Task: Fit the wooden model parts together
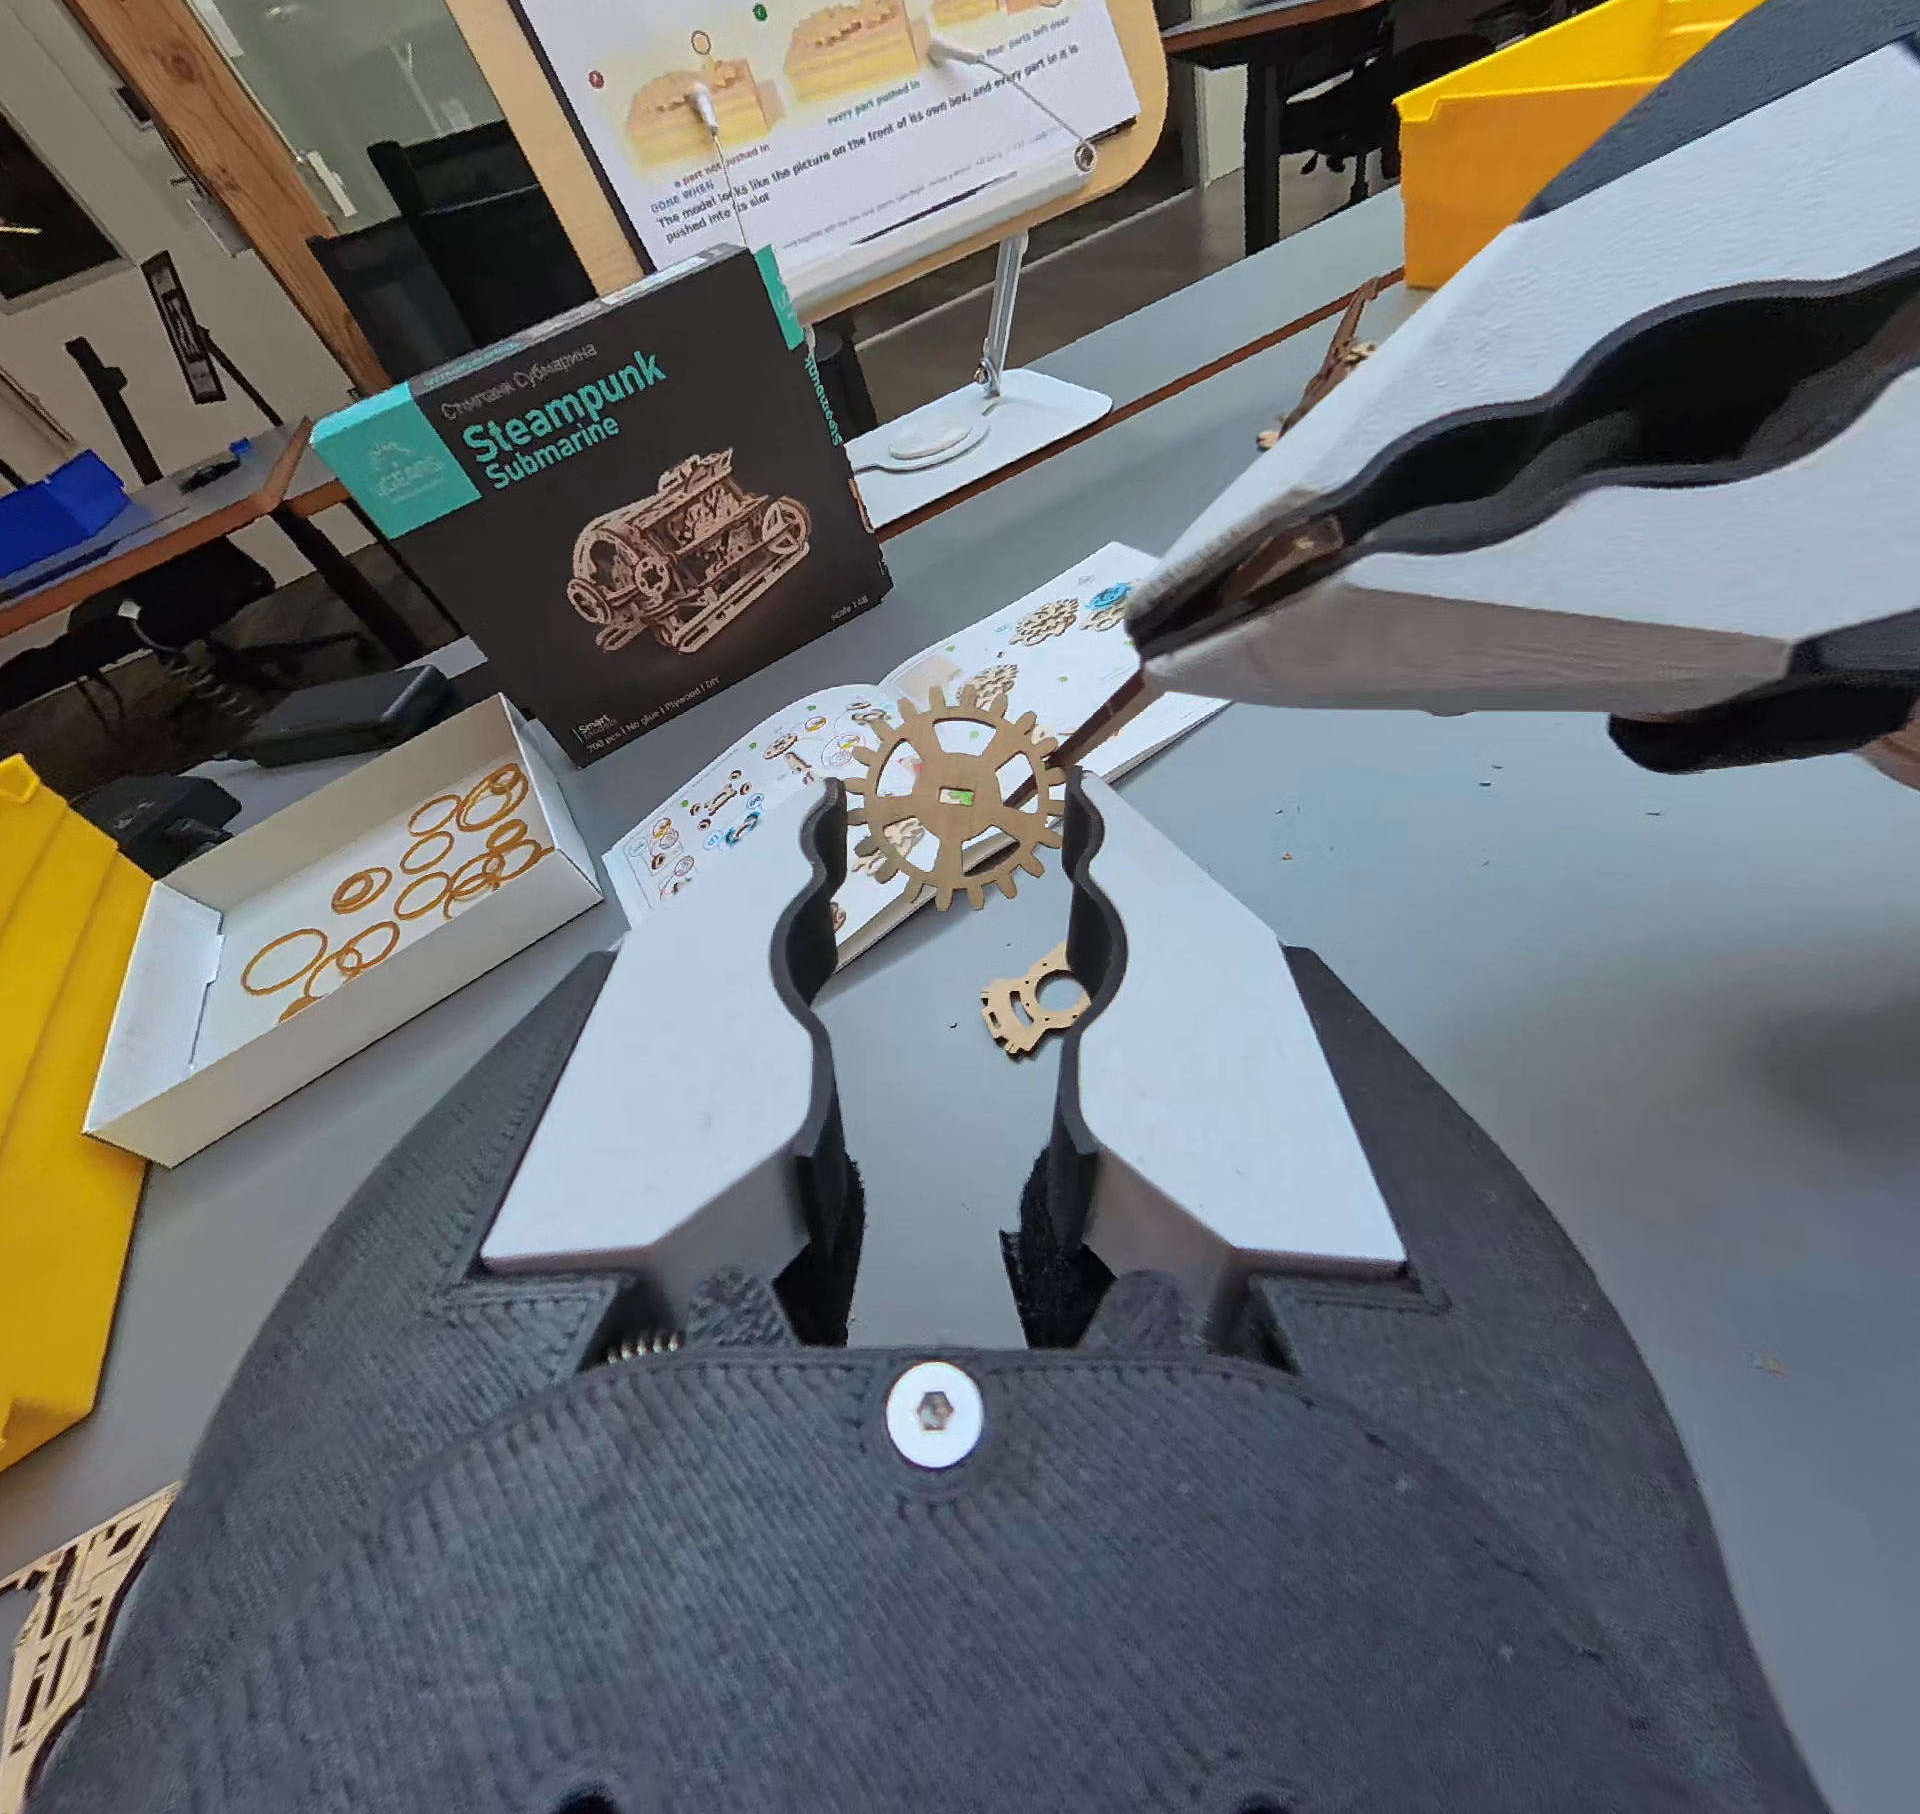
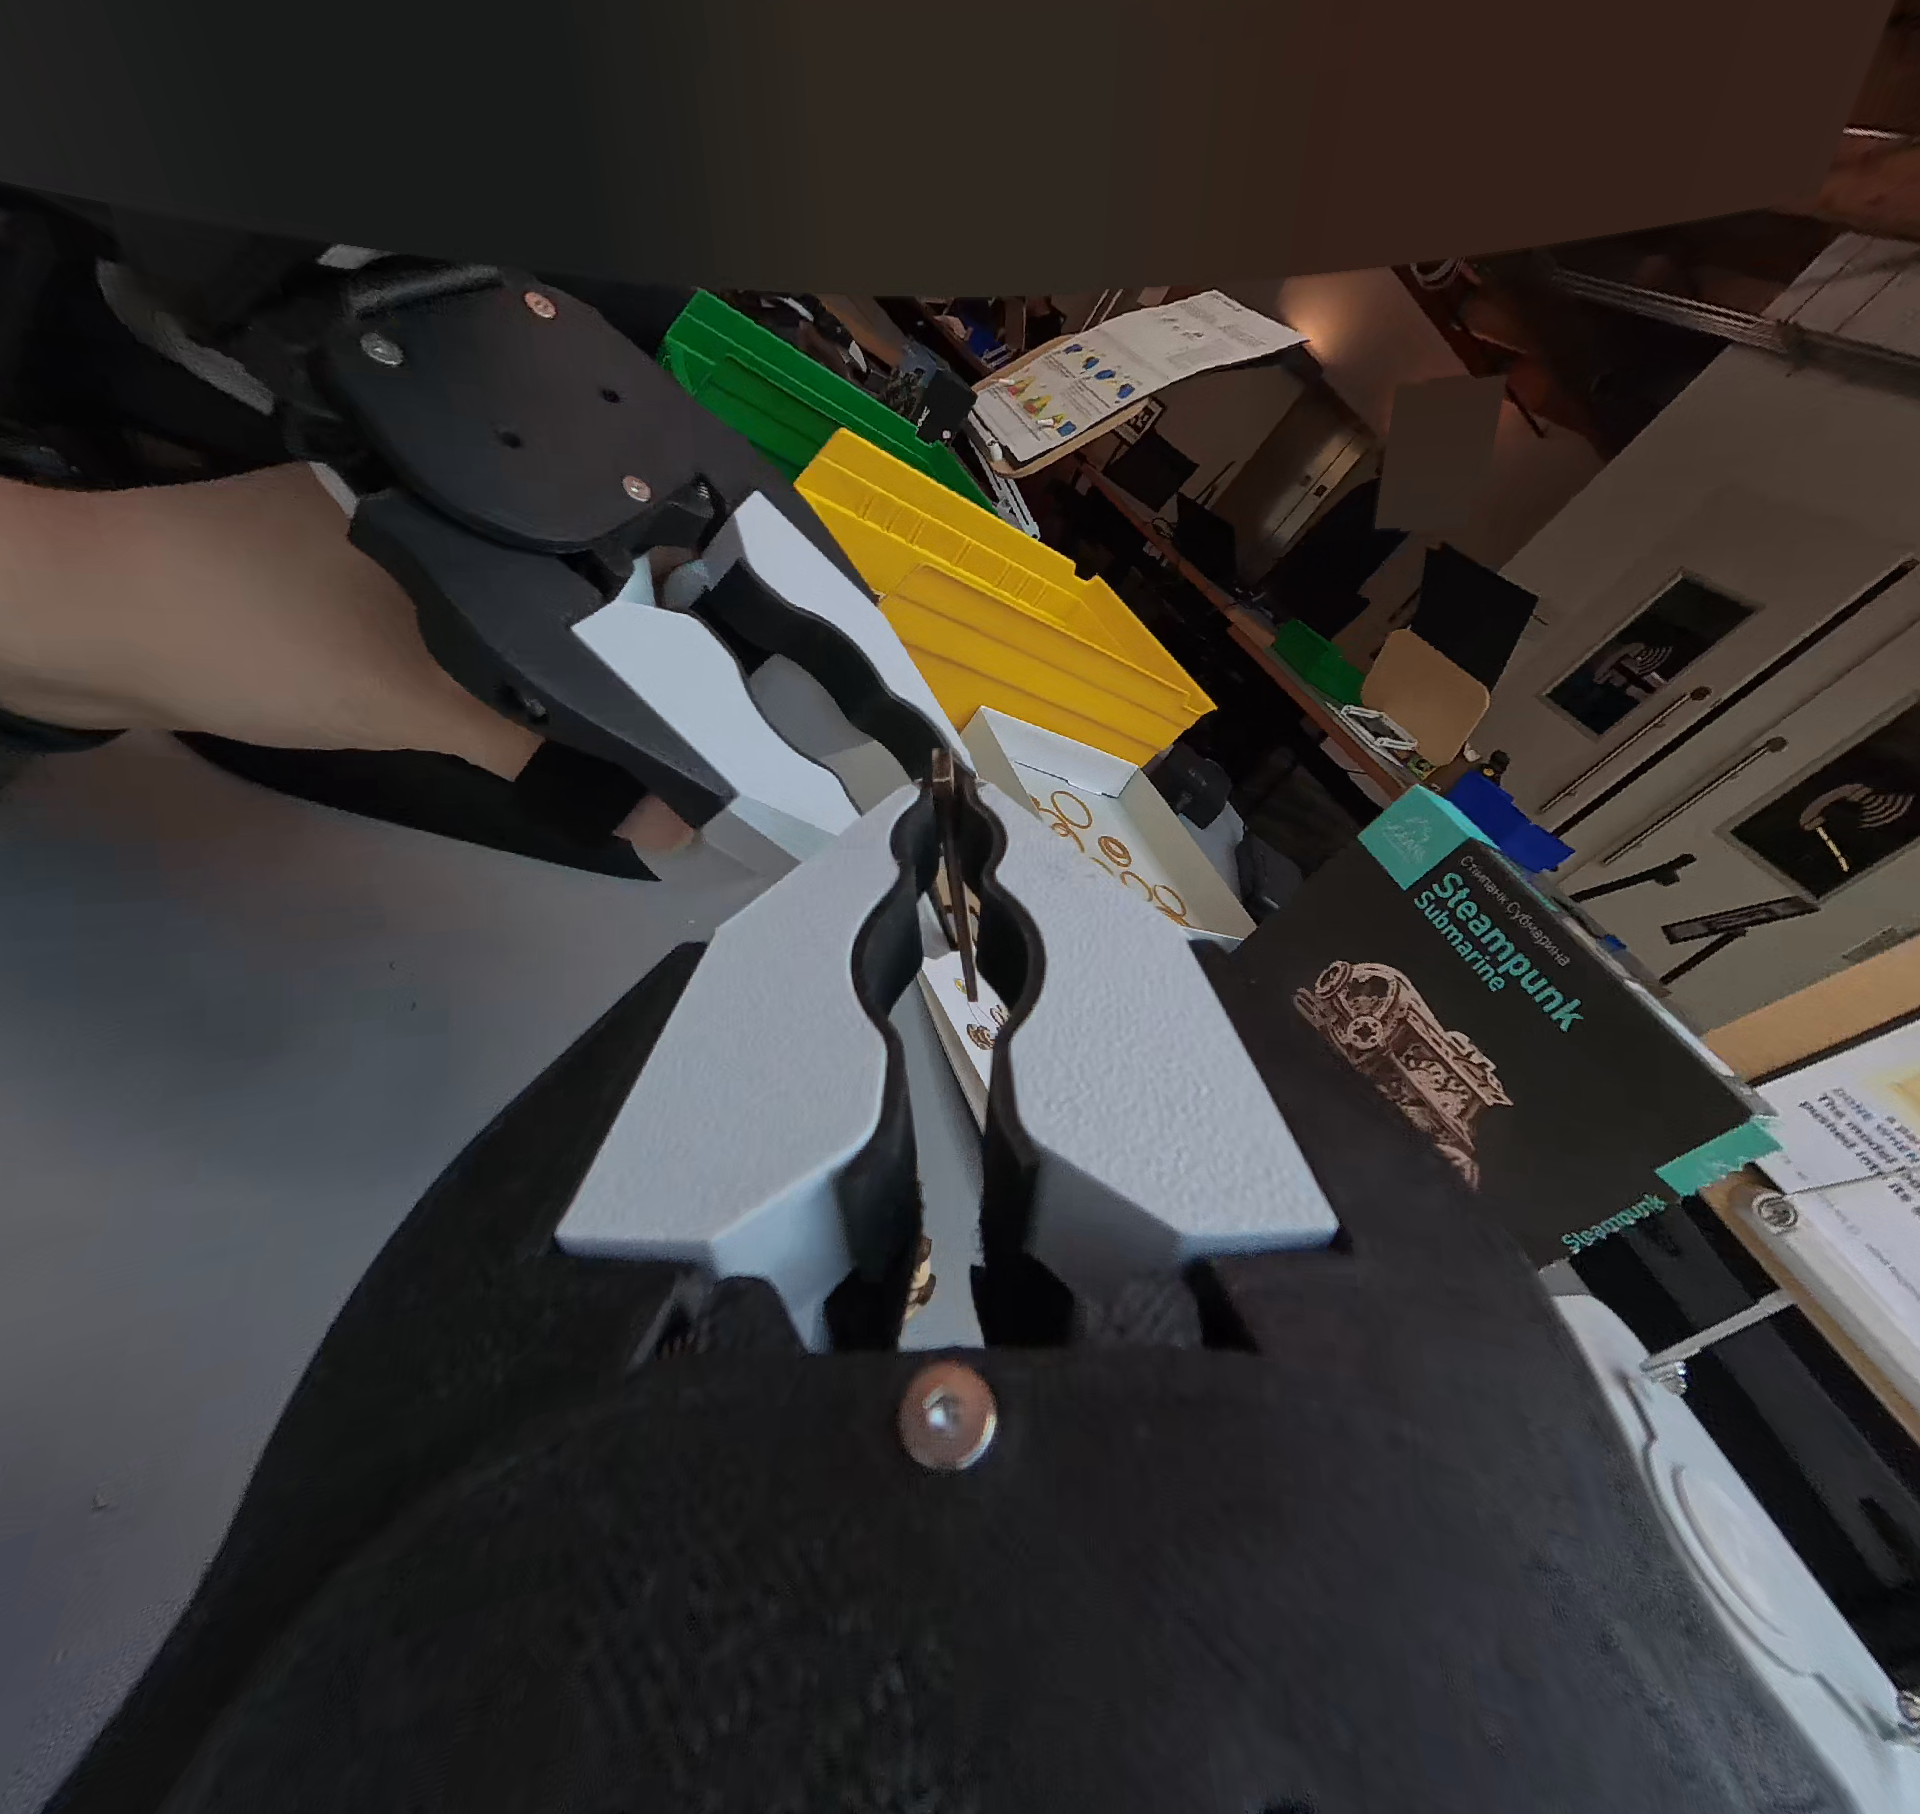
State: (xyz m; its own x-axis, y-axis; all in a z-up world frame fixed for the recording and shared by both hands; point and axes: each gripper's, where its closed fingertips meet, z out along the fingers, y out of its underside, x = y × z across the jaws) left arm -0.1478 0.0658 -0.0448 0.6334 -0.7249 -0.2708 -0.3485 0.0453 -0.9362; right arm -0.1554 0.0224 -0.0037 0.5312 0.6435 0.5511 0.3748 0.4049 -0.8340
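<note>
In the left wrist view my left gripper (image 1: 951, 803) holds a round wooden gear (image 1: 914, 834) by its rim between its fingertips, above the open booklet. My right gripper (image 1: 1143, 637) comes in from the upper right, shut on a thin flat wooden part (image 1: 1091, 720). The part's tip touches the gear's right rim. In the right wrist view my right gripper (image 2: 940, 788) shows the same part (image 2: 956, 891) edge-on between its pads. The left gripper (image 2: 894, 725) reaches in from the upper left, held by a gloved hand. A small flat wooden piece (image 1: 1034, 1011) lies on the table.
The grey table (image 1: 1455, 985) holds the open instruction booklet (image 1: 727, 819) and, behind it, the dark model box (image 1: 623, 507). A white tray (image 1: 156, 1016) with wooden rings lies at left. Yellow bins (image 1: 1538, 133) stand far right and left. A cut wooden sheet (image 1: 62, 1608) lies bottom left. Tip to tip, the grippers are about 6 cm apart.
</note>
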